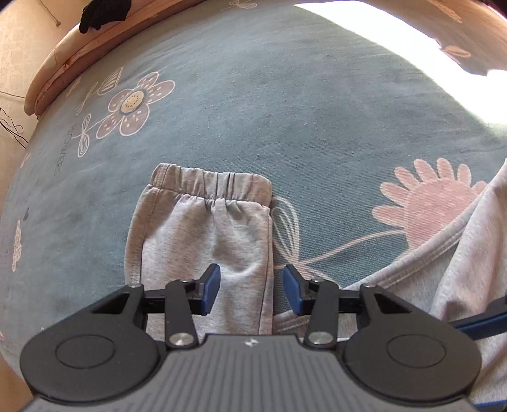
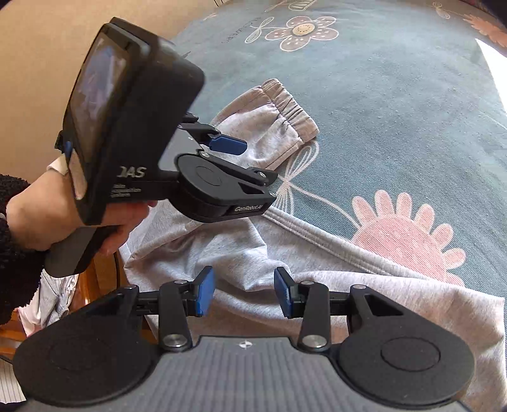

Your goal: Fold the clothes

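A light grey sweatshirt (image 2: 317,263) lies spread on the blue flowered bedcover (image 1: 285,95). One sleeve (image 1: 202,228) stretches away from me and ends in a gathered cuff (image 1: 209,183). My left gripper (image 1: 251,279) hovers open over the sleeve's right edge, one blue pad above the cloth and the other above the bedcover, gripping nothing. In the right wrist view the left gripper (image 2: 253,158), held in a person's hand (image 2: 63,215), sits over that sleeve (image 2: 269,126). My right gripper (image 2: 243,282) stands open above the rumpled body of the sweatshirt with nothing between its pads.
The bed's pink padded edge (image 1: 63,57) curves along the upper left, with a black cloth (image 1: 101,12) on it. A bright sunlit patch (image 1: 412,47) falls on the far right of the cover. Wooden furniture (image 2: 101,269) and pale fabric show beyond the bed's near-left edge.
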`<state>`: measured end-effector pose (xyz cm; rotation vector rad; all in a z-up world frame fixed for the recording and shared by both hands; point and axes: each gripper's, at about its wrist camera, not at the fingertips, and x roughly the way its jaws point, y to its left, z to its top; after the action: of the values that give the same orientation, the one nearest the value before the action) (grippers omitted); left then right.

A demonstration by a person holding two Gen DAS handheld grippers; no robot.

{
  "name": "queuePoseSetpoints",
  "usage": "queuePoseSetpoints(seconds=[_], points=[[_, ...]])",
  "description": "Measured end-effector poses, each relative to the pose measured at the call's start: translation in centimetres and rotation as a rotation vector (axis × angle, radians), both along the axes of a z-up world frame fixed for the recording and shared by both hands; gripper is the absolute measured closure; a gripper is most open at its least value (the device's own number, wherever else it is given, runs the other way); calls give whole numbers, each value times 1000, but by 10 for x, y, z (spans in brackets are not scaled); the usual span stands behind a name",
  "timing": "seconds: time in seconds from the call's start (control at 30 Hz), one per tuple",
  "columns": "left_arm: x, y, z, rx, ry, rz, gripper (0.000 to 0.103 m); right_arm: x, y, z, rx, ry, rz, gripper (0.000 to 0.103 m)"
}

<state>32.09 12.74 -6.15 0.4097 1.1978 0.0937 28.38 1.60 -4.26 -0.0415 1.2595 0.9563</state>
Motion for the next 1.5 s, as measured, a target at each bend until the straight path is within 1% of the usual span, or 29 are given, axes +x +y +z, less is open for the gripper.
queuePoseSetpoints(seconds=[0.07, 0.1, 0.13, 0.17, 0.2, 0.23, 0.33, 0.37, 0.43, 0.5, 0.53, 0.63, 0.7, 0.73, 0.83, 0.9, 1.0, 1.07, 1.1, 1.13, 1.17, 1.27, 1.3, 1.37, 1.4, 1.47, 1.5], points=[[4, -3, -11, 36, 27, 5, 59, 2, -9, 2, 1, -8, -21, 56], [4, -3, -14, 31, 32, 14, 64, 3, -13, 3, 1, -12, -30, 56], [4, 0, -13, 4, 27, 29, 75, 4, -17, 4, -1, -17, -39, 56], [5, 3, -12, -25, 31, 46, 81, 5, -22, 5, -2, -23, -48, 56], [5, 6, -8, -43, 27, 60, 95, 7, -26, 6, -3, -28, -59, 56], [5, 9, -3, -49, 15, 72, 99, 8, -29, 7, -4, -31, -71, 56], [0, 27, 27, -88, -24, 120, 100, 11, -39, 9, -6, -35, -96, 56], [-3, 34, 39, -80, -36, 134, 100, 11, -42, 9, -9, -39, -100, 56], [-11, 52, 62, -26, -58, 160, 100, 11, -44, 8, -14, -39, -99, 56], [-21, 72, 75, 51, -48, 184, 100, 10, -46, 9, -16, -42, -99, 56], [-25, 83, 77, 82, -29, 203, 100, 10, -46, 9, -15, -40, -96, 56], [-42, 117, 74, 168, 35, 273, 100, 10, -42, 10, -17, -44, -83, 56], [-55, 140, 62, 228, 92, 318, 100, 10, -38, 10, -19, -48, -74, 56], [-61, 149, 54, 244, 125, 341, 100, 10, -37, 9, -18, -48, -69, 56], [-76, 174, 27, 260, 231, 413, 97, 10, -33, 9, -25, -44, -54, 55], [-85, 178, 20, 238, 271, 427, 90, 9, -32, 9, -31, -47, -48, 54], [-97, 174, 21, 234, 309, 395, 89, 11, -31, 9, -42, -54, -39, 54], [-107, 173, 30, 235, 328, 384, 89, 14, -32, 9, -44, -62, -42, 54], [-109, 172, 36, 220, 322, 374, 90, 16, -32, 9, -43, -65, -44, 54], [-108, 169, 45, 189, 298, 354, 90, 17, -33, 9, -42, -65, -48, 54], [-104, 161, 53, 145, 265, 303, 90, 19, -34, 9, -40, -65, -53, 53], [-76, 118, 73, -27, 138, 26, 88, 22, -36, 7, -37, -67, -71, 53], [-65, 102, 73, -77, 113, -80, 88, 23, -36, 7, -39, -68, -76, 53], [-42, 71, 64, -167, 94, -279, 88, 23, -37, 6, -44, -70, -86, 53], [-33, 56, 59, -201, 91, -379, 88, 22, -39, 7, -46, -74, -90, 53], [-21, 33, 42, -222, 113, -559, 88, 20, -43, 8, -49, -77, -90, 53], [-18, 25, 34, -227, 143, -618, 88, 19, -45, 8, -51, -79, -90, 53]])
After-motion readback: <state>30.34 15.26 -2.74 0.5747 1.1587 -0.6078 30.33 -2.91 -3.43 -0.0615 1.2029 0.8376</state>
